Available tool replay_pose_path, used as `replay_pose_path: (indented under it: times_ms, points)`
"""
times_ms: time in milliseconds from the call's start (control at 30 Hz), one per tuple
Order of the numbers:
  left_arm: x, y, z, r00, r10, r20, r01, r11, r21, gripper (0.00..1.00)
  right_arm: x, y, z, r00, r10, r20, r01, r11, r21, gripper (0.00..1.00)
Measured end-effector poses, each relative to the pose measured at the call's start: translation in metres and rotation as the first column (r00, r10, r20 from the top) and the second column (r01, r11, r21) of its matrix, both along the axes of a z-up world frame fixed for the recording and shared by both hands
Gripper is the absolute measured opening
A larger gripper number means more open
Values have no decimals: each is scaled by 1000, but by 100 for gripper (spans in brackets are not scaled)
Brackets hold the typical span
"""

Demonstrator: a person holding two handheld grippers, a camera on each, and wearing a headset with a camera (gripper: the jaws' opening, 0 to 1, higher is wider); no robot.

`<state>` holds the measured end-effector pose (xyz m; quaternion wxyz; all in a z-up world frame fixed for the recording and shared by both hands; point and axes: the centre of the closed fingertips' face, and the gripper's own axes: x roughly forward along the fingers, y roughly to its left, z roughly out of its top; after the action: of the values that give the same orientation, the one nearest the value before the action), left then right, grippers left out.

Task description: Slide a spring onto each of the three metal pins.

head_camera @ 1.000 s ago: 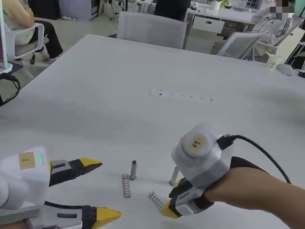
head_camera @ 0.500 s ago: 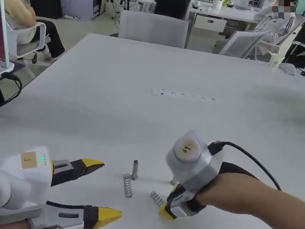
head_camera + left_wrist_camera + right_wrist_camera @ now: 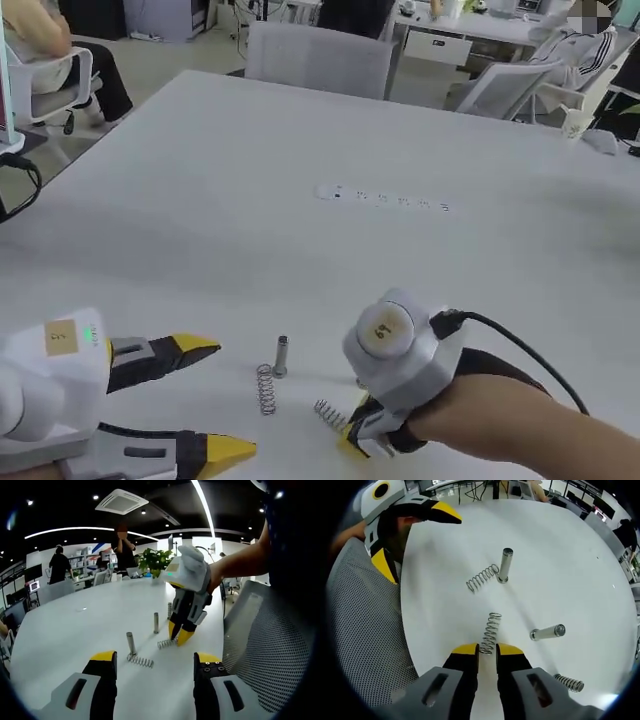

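Two upright metal pins [image 3: 505, 565] [image 3: 547, 632] stand on the white table [image 3: 300, 180]. One spring [image 3: 482, 577] lies against the nearer pin [image 3: 281, 355]. Another spring [image 3: 490, 630] lies flat with its near end between the tips of my right gripper [image 3: 488, 650], which is shut on that end. In the head view the right gripper [image 3: 350, 437] sits low on the table beside this spring [image 3: 325, 410]. A third spring [image 3: 569, 682] lies further off. My left gripper [image 3: 218, 398] stands open at the lower left, clear of the parts, and its own view [image 3: 155, 659] looks at a pin [image 3: 131, 642].
The table's near edge runs just behind the grippers. A row of sockets [image 3: 385, 198] is set in the table's middle. Grey chairs [image 3: 320, 60] and seated people are beyond the far edge. A cable [image 3: 520, 345] trails from the right gripper.
My right gripper has dropped and moved a little left, its tips now at the end of the loose spring. The left gripper has stayed put.
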<state>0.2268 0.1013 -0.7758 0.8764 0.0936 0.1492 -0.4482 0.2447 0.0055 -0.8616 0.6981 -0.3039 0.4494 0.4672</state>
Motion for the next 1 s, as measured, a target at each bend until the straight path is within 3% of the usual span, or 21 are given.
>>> replay_pose_path:
  times_ms: [567, 1000]
  points:
    - [0, -5, 0, 1000, -19, 0, 19, 1000, 4, 56, 0, -3, 0, 1000, 1, 21, -1, 1000, 1, 9]
    - [-4, -13, 0, 999, -44, -8, 44, 999, 7, 54, -7, -17, 8, 1000, -3, -23, 3, 1000, -2, 8]
